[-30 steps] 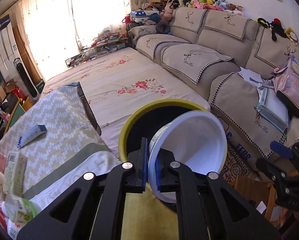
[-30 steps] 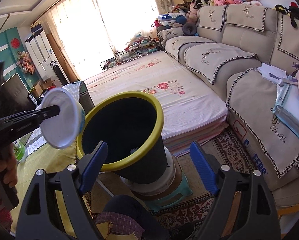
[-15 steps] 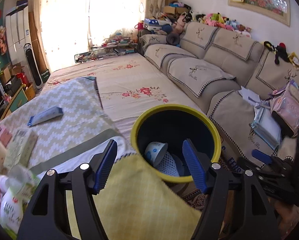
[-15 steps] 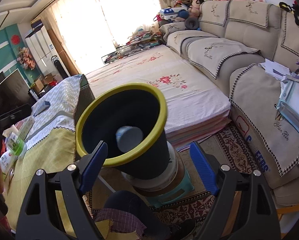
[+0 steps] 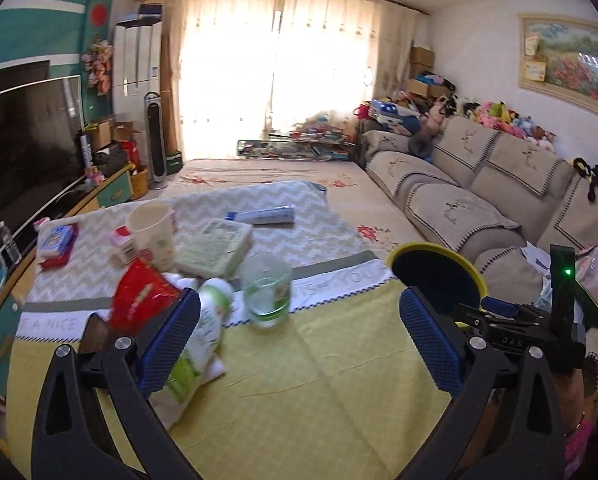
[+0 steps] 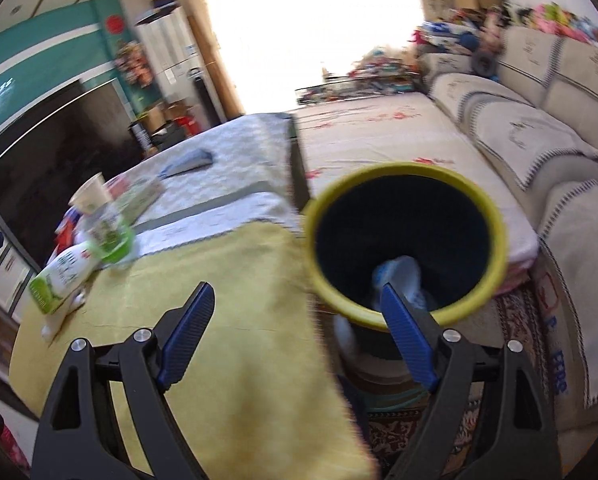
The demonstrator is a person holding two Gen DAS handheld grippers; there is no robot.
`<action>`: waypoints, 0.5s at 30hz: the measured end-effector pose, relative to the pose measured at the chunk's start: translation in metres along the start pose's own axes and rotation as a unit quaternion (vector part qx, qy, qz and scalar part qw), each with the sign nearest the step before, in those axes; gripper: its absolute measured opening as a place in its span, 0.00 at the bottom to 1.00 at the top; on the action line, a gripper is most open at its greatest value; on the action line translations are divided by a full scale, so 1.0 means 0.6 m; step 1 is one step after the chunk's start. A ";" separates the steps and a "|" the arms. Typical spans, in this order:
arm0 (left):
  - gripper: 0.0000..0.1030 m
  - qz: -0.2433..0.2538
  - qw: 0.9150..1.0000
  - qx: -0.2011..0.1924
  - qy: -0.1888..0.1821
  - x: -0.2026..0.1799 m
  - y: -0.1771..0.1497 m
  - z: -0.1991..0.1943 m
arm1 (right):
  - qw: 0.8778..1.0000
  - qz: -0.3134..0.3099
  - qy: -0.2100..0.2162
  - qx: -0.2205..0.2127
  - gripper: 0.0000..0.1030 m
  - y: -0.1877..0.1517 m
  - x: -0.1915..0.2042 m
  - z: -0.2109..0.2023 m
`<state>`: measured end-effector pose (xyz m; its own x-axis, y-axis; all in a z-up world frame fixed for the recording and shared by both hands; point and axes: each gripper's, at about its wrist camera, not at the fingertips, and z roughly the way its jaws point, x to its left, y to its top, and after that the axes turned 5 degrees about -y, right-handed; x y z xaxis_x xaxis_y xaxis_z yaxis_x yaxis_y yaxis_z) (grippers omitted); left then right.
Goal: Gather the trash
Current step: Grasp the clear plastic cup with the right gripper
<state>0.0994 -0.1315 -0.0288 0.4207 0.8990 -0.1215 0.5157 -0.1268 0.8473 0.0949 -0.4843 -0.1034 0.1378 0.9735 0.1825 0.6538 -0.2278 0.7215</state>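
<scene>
My left gripper [image 5: 299, 320] hovers over the yellow tablecloth [image 5: 319, 380]; its jaws are opening wide and nothing is between them. Just beyond its left finger lie a green-and-white pouch [image 5: 203, 344], a red packet [image 5: 139, 300] and a clear plastic cup [image 5: 267, 288]. Farther back stand a paper cup [image 5: 153, 232], a green box [image 5: 215, 246] and a blue-white tube [image 5: 263, 215]. The black bin with a yellow rim [image 6: 403, 184] stands off the table's right edge, a white cup [image 6: 399, 276] inside it. My right gripper [image 6: 297, 300] is open and empty, between table edge and bin.
A dark TV [image 5: 23, 140] and a low cabinet line the left wall. A beige sofa [image 5: 479, 200] runs along the right, with a floral mattress [image 6: 379, 136] in front of it. The bin sits on a stool over a patterned rug [image 6: 511, 320]. A small carton [image 5: 123, 244] and a tissue pack [image 5: 55, 238] lie at the table's far left.
The left gripper let go of the white cup, which dropped into the bin, then opened wide and swung left over the table. The right gripper swung left toward the table edge, still open.
</scene>
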 end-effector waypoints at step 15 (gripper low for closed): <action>0.95 -0.085 0.995 0.008 0.041 0.146 -0.088 -0.058 | 0.982 -0.156 0.105 0.013 0.79 0.051 0.294 0.076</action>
<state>0.0832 -0.0315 -0.0664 0.2644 0.9390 -0.2199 0.5860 0.0247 0.8099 0.1733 -0.3187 -0.0797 -0.2270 0.9696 0.0915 0.6595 0.0839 0.7470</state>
